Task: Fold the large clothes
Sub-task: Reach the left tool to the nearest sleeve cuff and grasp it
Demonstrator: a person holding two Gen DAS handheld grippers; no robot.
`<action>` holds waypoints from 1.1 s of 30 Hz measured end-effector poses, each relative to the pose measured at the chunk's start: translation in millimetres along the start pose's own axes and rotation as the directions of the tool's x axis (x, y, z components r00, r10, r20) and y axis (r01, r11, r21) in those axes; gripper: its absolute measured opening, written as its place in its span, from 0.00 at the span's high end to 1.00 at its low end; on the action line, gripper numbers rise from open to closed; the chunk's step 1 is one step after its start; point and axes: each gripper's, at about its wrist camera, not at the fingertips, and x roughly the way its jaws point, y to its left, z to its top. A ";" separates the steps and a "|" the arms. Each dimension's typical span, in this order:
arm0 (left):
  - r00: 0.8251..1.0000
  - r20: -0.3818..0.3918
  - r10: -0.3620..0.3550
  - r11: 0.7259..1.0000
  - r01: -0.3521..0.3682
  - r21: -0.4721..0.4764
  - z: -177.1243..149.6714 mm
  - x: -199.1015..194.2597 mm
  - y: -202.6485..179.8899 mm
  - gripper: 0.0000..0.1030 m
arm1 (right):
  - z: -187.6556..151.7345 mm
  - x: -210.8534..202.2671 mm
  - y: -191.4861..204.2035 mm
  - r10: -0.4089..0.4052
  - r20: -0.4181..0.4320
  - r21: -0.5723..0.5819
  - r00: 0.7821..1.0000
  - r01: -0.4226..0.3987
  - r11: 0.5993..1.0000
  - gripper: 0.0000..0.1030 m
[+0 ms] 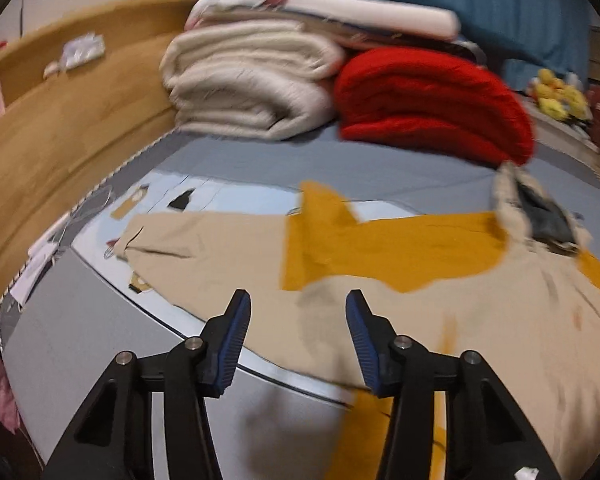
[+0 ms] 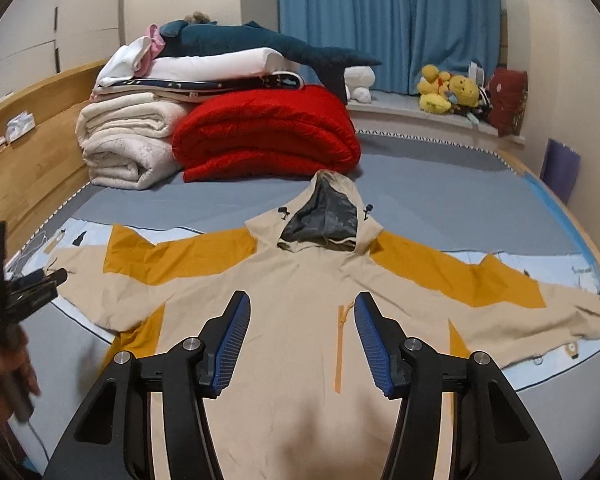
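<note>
A beige and mustard hooded jacket (image 2: 300, 292) lies flat, front up, on the grey bed (image 2: 440, 208), both sleeves spread wide and the hood (image 2: 324, 216) pointing away. My right gripper (image 2: 302, 320) is open and empty above the jacket's chest, beside the orange zipper (image 2: 341, 344). My left gripper (image 1: 298, 320) is open and empty above the jacket's left side, near the armpit of the left sleeve (image 1: 204, 236). The left gripper also shows in the right wrist view (image 2: 40, 284) at the far left, near that sleeve's cuff.
Folded cream blankets (image 2: 128, 144) and a red quilt (image 2: 268, 136) are stacked at the head of the bed, with a plush shark (image 2: 260, 44) on top. A wooden bed frame (image 2: 24, 152) runs along the left. Plush toys (image 2: 452, 92) sit on the windowsill under blue curtains (image 2: 388, 16).
</note>
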 end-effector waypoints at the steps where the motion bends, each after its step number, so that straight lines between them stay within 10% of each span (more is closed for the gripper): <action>1: 1.000 -0.007 0.012 1.000 -0.012 -0.022 2.2 12.1 12.2 0.55 | -1.4 1.5 -1.7 0.001 0.000 0.005 1.000 -0.001 1.000 0.48; 10: 0.986 -0.087 0.145 0.977 -0.157 -0.146 -3.0 125.6 128.0 0.55 | -5.3 27.6 -11.7 -0.035 -0.019 -0.002 0.999 0.035 0.999 0.56; 20: 0.987 -0.156 0.047 0.868 -0.118 -0.483 -20.5 180.5 225.2 0.48 | -21.3 68.7 -18.5 -0.015 -0.105 0.009 0.994 0.016 1.000 0.62; 25: 0.990 -0.140 -0.018 0.844 -0.060 -0.533 -9.9 198.4 240.2 0.48 | -31.4 85.4 -15.9 0.007 -0.147 0.000 0.989 -0.007 1.000 0.43; 28: 0.987 -0.161 -0.024 0.860 -0.062 -0.506 -3.2 205.7 241.6 0.92 | -36.3 90.1 -16.3 0.002 -0.166 0.002 0.986 -0.002 1.000 0.43; 33: 0.994 -0.109 0.025 0.872 -0.075 -0.483 16.8 162.3 236.5 0.98 | -32.3 87.8 -18.4 -0.037 -0.164 -0.006 0.986 0.036 0.999 0.44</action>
